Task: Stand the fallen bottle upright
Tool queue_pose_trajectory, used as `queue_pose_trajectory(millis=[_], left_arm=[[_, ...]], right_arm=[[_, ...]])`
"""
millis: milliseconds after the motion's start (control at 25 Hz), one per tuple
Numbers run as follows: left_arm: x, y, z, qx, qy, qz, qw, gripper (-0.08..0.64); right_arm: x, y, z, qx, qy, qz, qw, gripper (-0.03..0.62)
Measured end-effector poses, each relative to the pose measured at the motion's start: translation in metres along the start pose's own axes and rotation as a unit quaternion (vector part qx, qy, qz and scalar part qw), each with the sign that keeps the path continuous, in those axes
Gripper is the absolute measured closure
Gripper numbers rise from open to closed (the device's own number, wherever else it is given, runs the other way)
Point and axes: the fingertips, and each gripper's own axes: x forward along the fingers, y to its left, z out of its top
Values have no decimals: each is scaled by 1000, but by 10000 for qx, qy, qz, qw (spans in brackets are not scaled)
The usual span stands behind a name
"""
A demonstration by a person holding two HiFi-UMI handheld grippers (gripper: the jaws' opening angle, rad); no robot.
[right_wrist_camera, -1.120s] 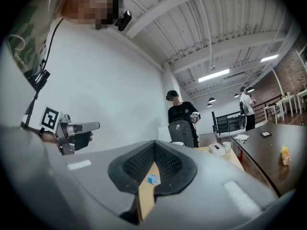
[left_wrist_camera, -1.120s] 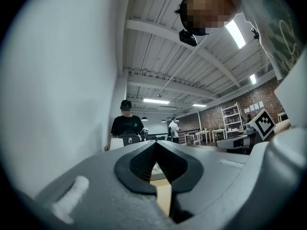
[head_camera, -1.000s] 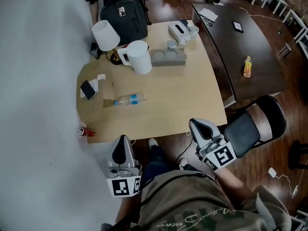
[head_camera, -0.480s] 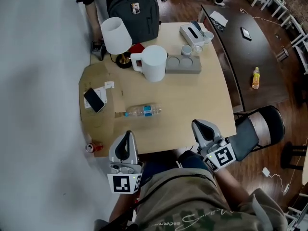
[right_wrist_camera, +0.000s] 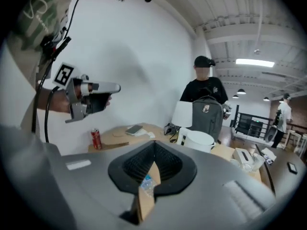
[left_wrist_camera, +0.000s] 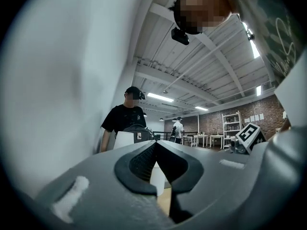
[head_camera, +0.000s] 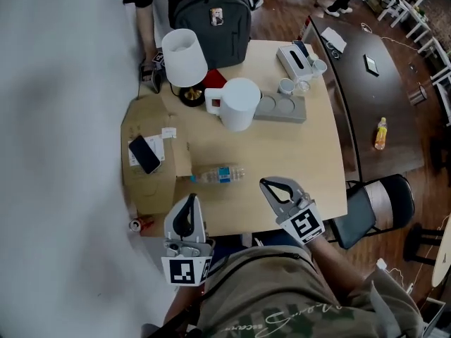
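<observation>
A clear water bottle (head_camera: 219,174) with a blue label lies on its side on the light wooden table (head_camera: 303,160), near the front edge. In the right gripper view the bottle (right_wrist_camera: 147,185) shows through the gap below the jaws. My right gripper (head_camera: 266,183) is over the table's front edge, just right of the bottle, jaws shut with nothing in them (right_wrist_camera: 154,145). My left gripper (head_camera: 189,199) is at the table's front edge, below the bottle's cap end and apart from it. Its jaws meet at the tip (left_wrist_camera: 155,145) and hold nothing.
A white kettle (head_camera: 239,104), a white-shaded lamp (head_camera: 184,56), a black backpack (head_camera: 215,16), a grey cup tray (head_camera: 285,109) and a tissue box (head_camera: 296,58) stand at the back. A phone (head_camera: 144,153) lies left, a red can (head_camera: 138,224) at the front left corner. A chair (head_camera: 373,203) is right.
Both grippers have moved forward to the table's front edge. The right gripper swung left and down, ending close beside the lying bottle. The bottle itself has not moved.
</observation>
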Motion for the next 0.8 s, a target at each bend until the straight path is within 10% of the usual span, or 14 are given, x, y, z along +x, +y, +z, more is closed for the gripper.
queue_pose_trajectory(millis=[160,240,600,800], left_arm=[[15,-3,-1,-13,-25,16,10000,555],[23,-2,-1,-17,-68,79,9999,555],[28,14,19,831,-78,404,9957,555],[28,26,18,692,-16,604,9958,555]], right_arm=[[69,12,-56,-697,1261,849,9859,547],[109,29,-82,-1250,1941,1362,9634,300],[226,88,-234,-3135,3830,2771,8235,242],[236,86,-268,-3270,4077,2782,8058,264]])
